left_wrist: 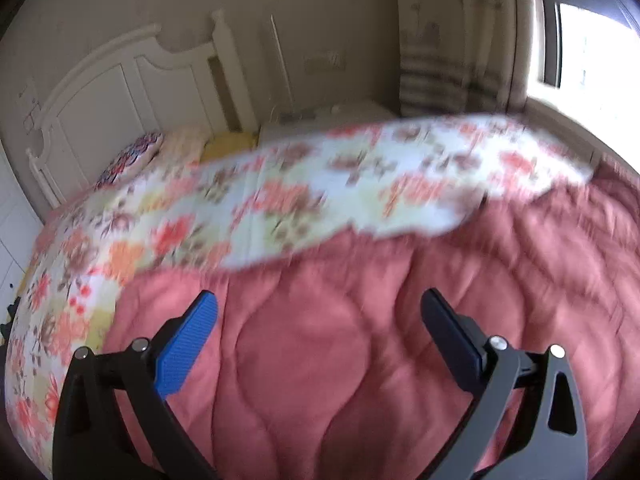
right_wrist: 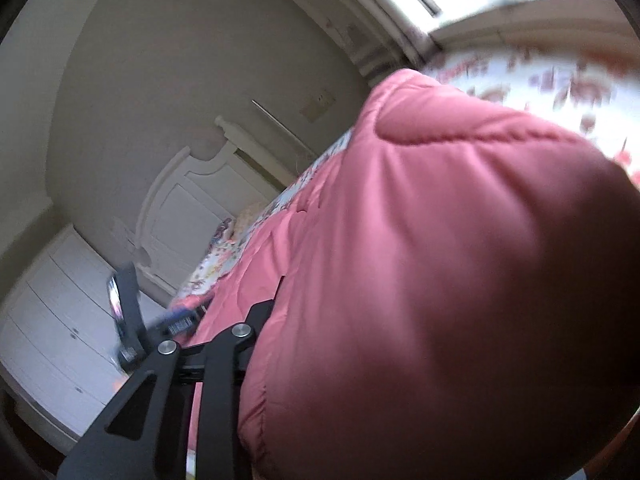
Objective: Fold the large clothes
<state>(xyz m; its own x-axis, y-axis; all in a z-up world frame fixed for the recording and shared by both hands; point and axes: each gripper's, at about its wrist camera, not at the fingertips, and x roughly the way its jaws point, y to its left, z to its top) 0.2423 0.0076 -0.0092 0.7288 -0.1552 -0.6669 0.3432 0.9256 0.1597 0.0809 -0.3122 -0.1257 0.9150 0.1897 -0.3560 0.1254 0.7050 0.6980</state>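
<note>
A large quilt lies on the bed, pink quilted side [left_wrist: 360, 340] up, with a floral side [left_wrist: 280, 192] turned over along the far and left edges. My left gripper [left_wrist: 320, 312] is open and empty just above the pink side. In the right wrist view the pink quilt [right_wrist: 440, 280] bulges close to the camera and hides my right gripper's fingertips; only its left finger arm [right_wrist: 224, 360] shows, pressed against the fabric. The floral side [right_wrist: 540, 80] shows at the top right. The left gripper [right_wrist: 128, 320] appears blurred at the lower left.
A white headboard [left_wrist: 120, 92] stands at the bed's far left, with pillows [left_wrist: 132, 156] below it. A white nightstand [left_wrist: 340, 114], a curtain [left_wrist: 448, 60] and a bright window [left_wrist: 592, 48] are beyond the bed. White drawers [right_wrist: 52, 320] stand beside the bed.
</note>
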